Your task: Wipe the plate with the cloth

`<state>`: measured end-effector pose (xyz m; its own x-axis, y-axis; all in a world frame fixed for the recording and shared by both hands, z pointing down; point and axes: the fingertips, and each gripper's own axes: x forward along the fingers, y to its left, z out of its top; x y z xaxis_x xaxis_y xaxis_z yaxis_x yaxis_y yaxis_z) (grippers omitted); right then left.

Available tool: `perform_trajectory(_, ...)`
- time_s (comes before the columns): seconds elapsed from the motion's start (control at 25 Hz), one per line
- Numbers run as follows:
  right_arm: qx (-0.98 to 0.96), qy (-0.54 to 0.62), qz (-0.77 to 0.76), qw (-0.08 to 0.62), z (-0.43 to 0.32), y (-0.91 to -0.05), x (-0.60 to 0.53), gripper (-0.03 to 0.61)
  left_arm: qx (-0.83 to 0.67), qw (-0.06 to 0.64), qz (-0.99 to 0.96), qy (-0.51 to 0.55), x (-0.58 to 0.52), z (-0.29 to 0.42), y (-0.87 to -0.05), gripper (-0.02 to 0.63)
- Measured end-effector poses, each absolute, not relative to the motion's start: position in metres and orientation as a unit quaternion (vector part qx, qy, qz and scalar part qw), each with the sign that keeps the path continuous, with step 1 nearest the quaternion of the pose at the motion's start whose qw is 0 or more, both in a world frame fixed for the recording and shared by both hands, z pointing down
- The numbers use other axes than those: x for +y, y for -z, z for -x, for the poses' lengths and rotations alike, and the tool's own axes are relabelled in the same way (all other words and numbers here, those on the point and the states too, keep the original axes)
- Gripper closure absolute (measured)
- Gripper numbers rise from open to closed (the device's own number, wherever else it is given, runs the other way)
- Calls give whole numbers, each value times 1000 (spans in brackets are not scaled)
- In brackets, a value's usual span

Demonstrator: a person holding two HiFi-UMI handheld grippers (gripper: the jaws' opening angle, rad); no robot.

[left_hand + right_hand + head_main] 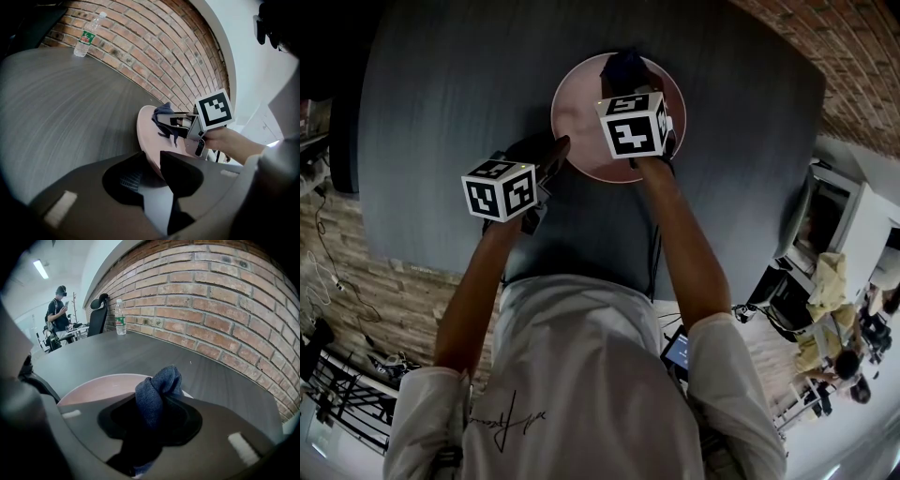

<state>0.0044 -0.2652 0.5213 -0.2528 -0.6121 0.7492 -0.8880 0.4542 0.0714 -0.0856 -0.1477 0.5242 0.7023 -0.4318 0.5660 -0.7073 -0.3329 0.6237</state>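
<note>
While the jaws of the left gripper [153, 163] pinch the rim of the stiff, probably fragile plate [146, 127], those of the right gripper [152, 420] squeeze the soft cloth [157, 386], bunched above the plate.

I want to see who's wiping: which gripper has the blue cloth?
The right gripper: the blue cloth is pinched in its fingers over the pink plate. The left gripper grips only the plate's rim.

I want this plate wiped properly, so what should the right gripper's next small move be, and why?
Probably sweep the cloth across the bare middle of the plate. The right gripper holds the cloth bunched over the plate's far side, and the left gripper clamps the near rim, so the plate looks steadied for a stroke.
</note>
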Motion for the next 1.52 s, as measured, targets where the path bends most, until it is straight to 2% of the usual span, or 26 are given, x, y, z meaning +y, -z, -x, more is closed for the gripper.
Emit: perform_trajectory(1.52,-813,-194,-423,350,56,-519,-244,451,-344,471,-798,-150,-144,85,-527,489)
